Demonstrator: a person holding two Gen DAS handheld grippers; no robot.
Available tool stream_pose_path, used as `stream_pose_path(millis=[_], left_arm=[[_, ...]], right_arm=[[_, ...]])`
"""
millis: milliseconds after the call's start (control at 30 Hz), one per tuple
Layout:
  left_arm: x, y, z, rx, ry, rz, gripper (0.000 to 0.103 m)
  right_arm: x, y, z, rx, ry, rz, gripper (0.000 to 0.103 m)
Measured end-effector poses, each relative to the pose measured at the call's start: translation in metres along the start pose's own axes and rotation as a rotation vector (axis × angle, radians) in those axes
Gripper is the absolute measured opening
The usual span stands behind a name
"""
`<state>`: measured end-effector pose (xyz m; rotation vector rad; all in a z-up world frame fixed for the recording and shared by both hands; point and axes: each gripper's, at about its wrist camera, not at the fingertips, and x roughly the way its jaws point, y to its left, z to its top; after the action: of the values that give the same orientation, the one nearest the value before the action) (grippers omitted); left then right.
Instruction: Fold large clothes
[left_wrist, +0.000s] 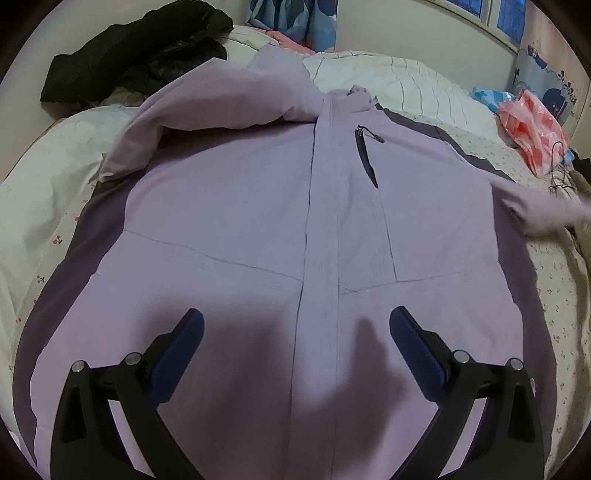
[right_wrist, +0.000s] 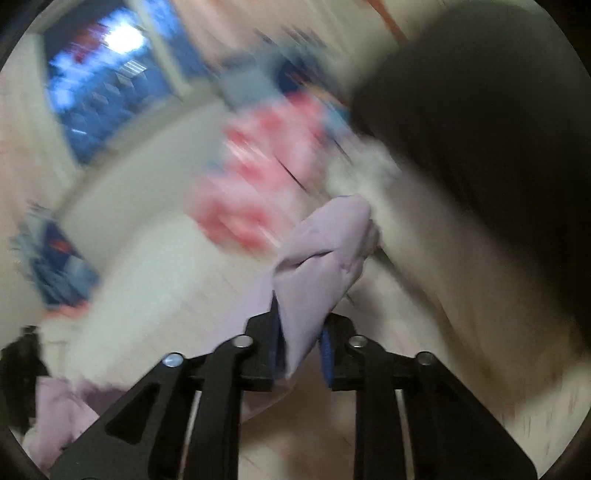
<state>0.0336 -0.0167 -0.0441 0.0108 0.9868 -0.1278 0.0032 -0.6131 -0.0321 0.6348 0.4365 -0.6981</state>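
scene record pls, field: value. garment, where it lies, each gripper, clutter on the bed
garment: lilac jacket, front up, dark chest zip pocket
surface: bed, floral sheet
left sleeve: folded across the chest
right sleeve: stretched out to the side, blurred; its cuff in the right gripper
left gripper: open, above the lower front, holding nothing
right gripper: pinching the cuff between its pads
clutter: black coat at far left, pink plastic bag at far right

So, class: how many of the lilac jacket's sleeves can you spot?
2. One sleeve lies folded across the jacket's upper left; the other sleeve stretches off right, its cuff between the right gripper's fingers.
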Motion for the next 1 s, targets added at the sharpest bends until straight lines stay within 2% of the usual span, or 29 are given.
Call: stream_pose_path(millis=[33, 67, 133, 167, 200, 233, 267, 367, 400, 467, 533, 633, 667, 733, 767, 800, 867, 900, 933, 967, 1000], left_arm=[[-0.005, 0.002, 0.002, 0.002, -0.014, -0.007, 0.097], [-0.012, 0.004, 0.005, 0.007, -0.036, -0.016, 0.097], [-0.034, 0.013, 0.019, 0.011, -0.117, -0.017, 0.097], [-0.044, 0.018, 0.028, 0.017, -0.159, -0.006, 0.097], [-0.054, 0.023, 0.046, 0.031, -0.201, 0.015, 0.097], [-0.061, 0.025, 0.065, 0.051, -0.226, 0.036, 0.097], [-0.065, 0.026, 0.086, 0.076, -0.246, 0.059, 0.097], [-0.054, 0.035, 0.166, 0.123, -0.251, 0.129, 0.097], [-0.037, 0.042, 0.199, 0.110, -0.205, 0.108, 0.097], [-0.004, 0.055, 0.241, 0.062, -0.118, 0.063, 0.097], [0.040, 0.062, 0.275, 0.023, -0.035, 0.061, 0.097], [0.104, 0.061, 0.302, -0.031, 0.075, -0.026, 0.097], [0.116, 0.061, 0.304, -0.044, 0.097, -0.031, 0.097], [0.161, 0.062, 0.308, -0.105, 0.195, -0.005, 0.097], [0.180, 0.063, 0.304, -0.150, 0.250, -0.018, 0.097], [0.187, 0.063, 0.300, -0.170, 0.274, -0.029, 0.093], [0.195, 0.056, 0.296, -0.158, 0.256, -0.013, 0.071], [0.191, 0.052, 0.294, -0.151, 0.229, -0.017, 0.045], [0.180, 0.052, 0.294, -0.170, 0.197, -0.096, 0.025], [0.170, 0.053, 0.295, -0.176, 0.169, -0.124, 0.023], [0.147, 0.057, 0.299, -0.170, 0.097, -0.141, 0.020]], right_arm=[[0.002, -0.013, -0.015, 0.027, 0.047, -0.023, 0.044], [-0.001, -0.026, -0.034, 0.052, 0.095, -0.022, 0.050], [-0.019, -0.043, -0.067, 0.058, 0.160, 0.011, 0.054], [-0.033, -0.048, -0.079, 0.055, 0.159, 0.031, 0.059], [-0.053, -0.051, -0.092, 0.065, 0.151, 0.070, 0.064], [-0.067, -0.053, -0.102, 0.074, 0.139, 0.093, 0.074], [-0.081, -0.050, -0.114, 0.071, 0.126, 0.122, 0.081], [-0.109, -0.034, -0.140, 0.003, 0.112, 0.234, 0.081], [-0.114, -0.024, -0.153, -0.030, 0.104, 0.264, 0.081], [-0.115, -0.011, -0.167, -0.091, 0.108, 0.293, 0.081], [-0.108, -0.001, -0.178, -0.150, 0.151, 0.295, 0.081], [-0.094, -0.005, -0.186, -0.119, 0.197, 0.305, 0.081], [-0.094, -0.007, -0.187, -0.108, 0.195, 0.317, 0.081], [-0.090, -0.006, -0.187, -0.107, 0.191, 0.329, 0.084], [-0.088, -0.006, -0.188, -0.115, 0.190, 0.331, 0.086], [-0.086, -0.005, -0.188, -0.124, 0.189, 0.331, 0.087], [-0.082, -0.003, -0.187, -0.142, 0.189, 0.330, 0.090], [-0.082, -0.002, -0.188, -0.146, 0.188, 0.335, 0.091], [-0.082, -0.006, -0.187, -0.144, 0.187, 0.342, 0.092], [-0.082, -0.009, -0.187, -0.139, 0.187, 0.348, 0.092], [-0.081, -0.010, -0.187, -0.136, 0.188, 0.351, 0.092]])
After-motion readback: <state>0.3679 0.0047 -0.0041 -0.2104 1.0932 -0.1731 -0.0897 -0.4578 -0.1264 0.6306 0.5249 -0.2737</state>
